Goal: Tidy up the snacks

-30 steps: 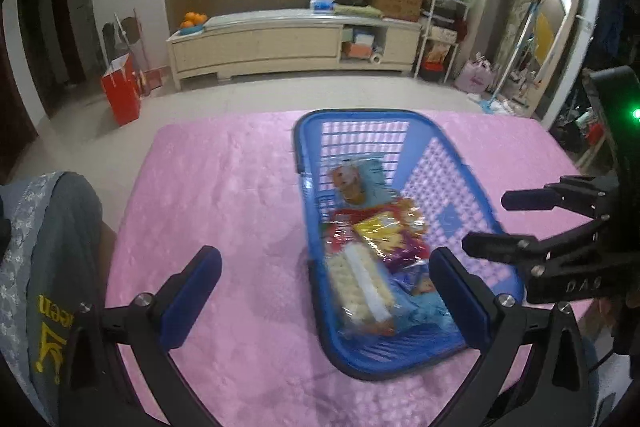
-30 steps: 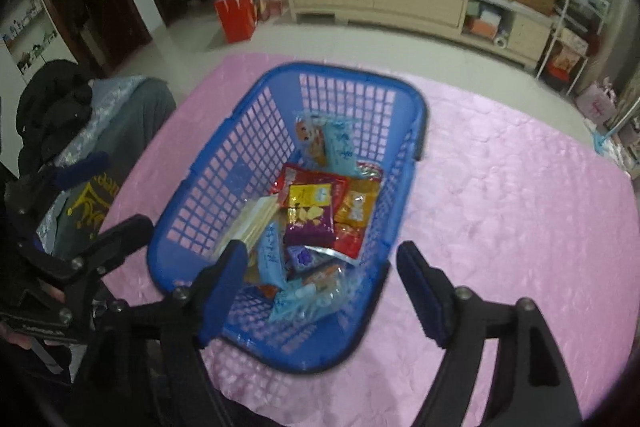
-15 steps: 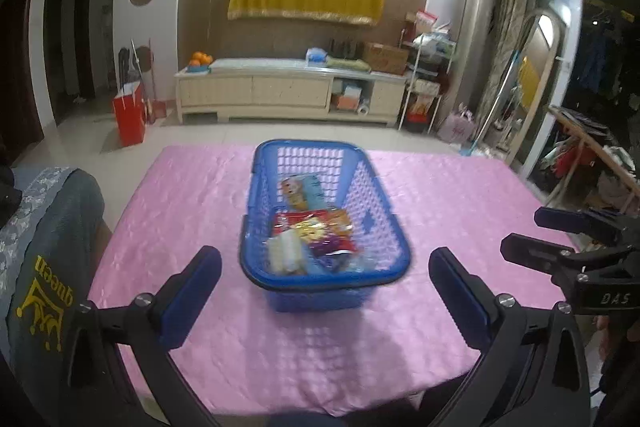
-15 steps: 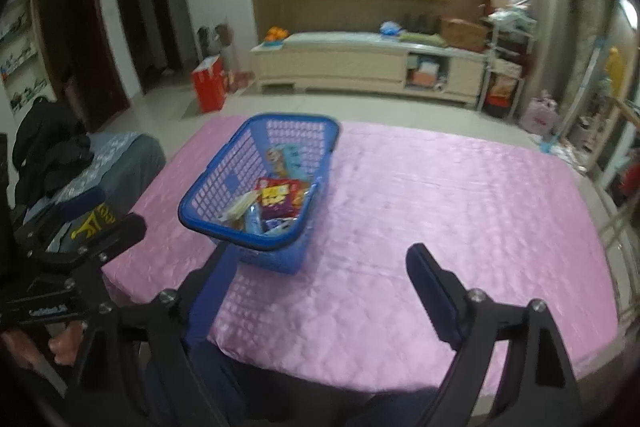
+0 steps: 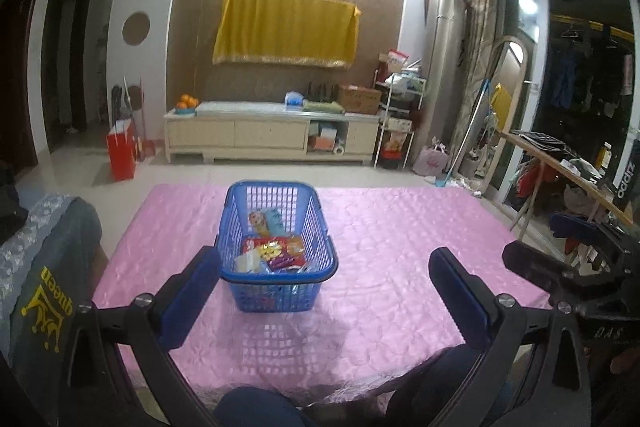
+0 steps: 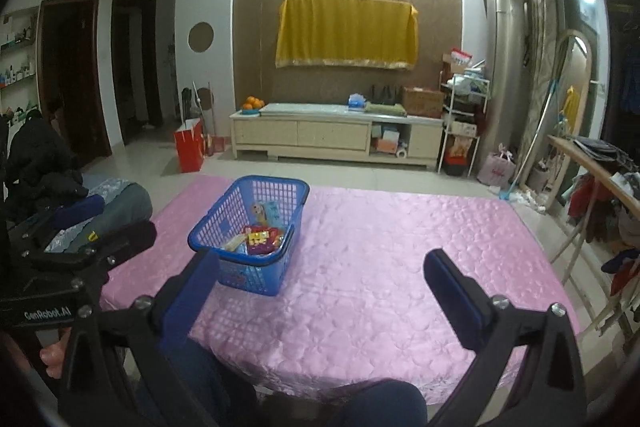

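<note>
both grippers have pulled back and up from the blue basket [image 5: 278, 247] since a second ago; it filled the near view then, now it sits small on the pink tablecloth [image 5: 400, 247], well beyond the fingertips. right gripper [image 6: 320, 287] has just been opening its jaws, nothing between them; they stand wide, released. left gripper [image 5: 324, 291] likewise spread wide, empty.

snack packets [image 5: 276, 247] lie piled inside the basket: a red-and-yellow one on top, a pale blue one [image 5: 266, 221] toward the far end. no loose packet shows on the cloth.

basket stands left of the table's middle, long side running away from the cameras. from the right wrist view its near corner lies just past the left pad [image 6: 192, 291] of that gripper.

surroundings: grey garment with yellow print [image 5: 44, 291] draped at the left edge of the table, close to the left gripper's outer finger. knees in dark trousers [image 5: 256, 407] at the near edge, under both grippers. far side: tiled floor, cream low cabinet [image 5: 272, 137] with oranges [image 5: 187, 102], red paper bag [image 5: 121, 155], yellow cloth [image 5: 286, 29] on the brown wall. right side: wooden rail with clothes [image 5: 568, 175], standing mirror [image 5: 506, 107].

open room: cloth right of the basket is bare to the far and right edges; near edge also free in front of the basket.
</note>
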### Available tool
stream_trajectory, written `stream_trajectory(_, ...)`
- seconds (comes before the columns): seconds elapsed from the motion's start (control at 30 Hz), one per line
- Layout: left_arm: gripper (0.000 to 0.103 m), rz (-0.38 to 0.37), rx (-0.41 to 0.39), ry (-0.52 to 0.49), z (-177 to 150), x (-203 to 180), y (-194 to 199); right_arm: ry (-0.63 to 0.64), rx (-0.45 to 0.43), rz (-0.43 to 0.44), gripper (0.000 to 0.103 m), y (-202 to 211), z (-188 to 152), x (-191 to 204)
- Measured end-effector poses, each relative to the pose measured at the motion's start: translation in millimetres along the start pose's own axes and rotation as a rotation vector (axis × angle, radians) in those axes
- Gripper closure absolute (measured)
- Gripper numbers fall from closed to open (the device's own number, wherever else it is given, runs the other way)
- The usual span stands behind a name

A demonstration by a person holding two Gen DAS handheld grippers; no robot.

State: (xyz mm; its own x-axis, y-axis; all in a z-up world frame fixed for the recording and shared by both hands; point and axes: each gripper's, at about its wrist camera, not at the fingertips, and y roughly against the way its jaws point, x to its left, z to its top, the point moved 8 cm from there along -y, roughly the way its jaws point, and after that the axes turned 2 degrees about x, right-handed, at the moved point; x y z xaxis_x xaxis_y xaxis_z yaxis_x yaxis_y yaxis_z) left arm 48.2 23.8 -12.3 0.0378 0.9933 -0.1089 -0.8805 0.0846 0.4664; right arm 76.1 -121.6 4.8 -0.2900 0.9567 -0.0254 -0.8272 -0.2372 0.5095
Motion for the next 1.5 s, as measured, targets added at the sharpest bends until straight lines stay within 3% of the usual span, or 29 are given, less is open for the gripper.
stream_trajectory(0.4,0.000,-0.025,-0.032,-0.037,-4.7,-19.5,30.7,-0.019,-0.042,-0.046,0.000,30.9,-5.7,-6.1)
stream_trajectory(1.5,0.000,-0.031,-0.016,-0.033,-9.3,-21.8,33.5,-0.034,-0.030,-0.057,0.000,33.2,-8.8,-5.5)
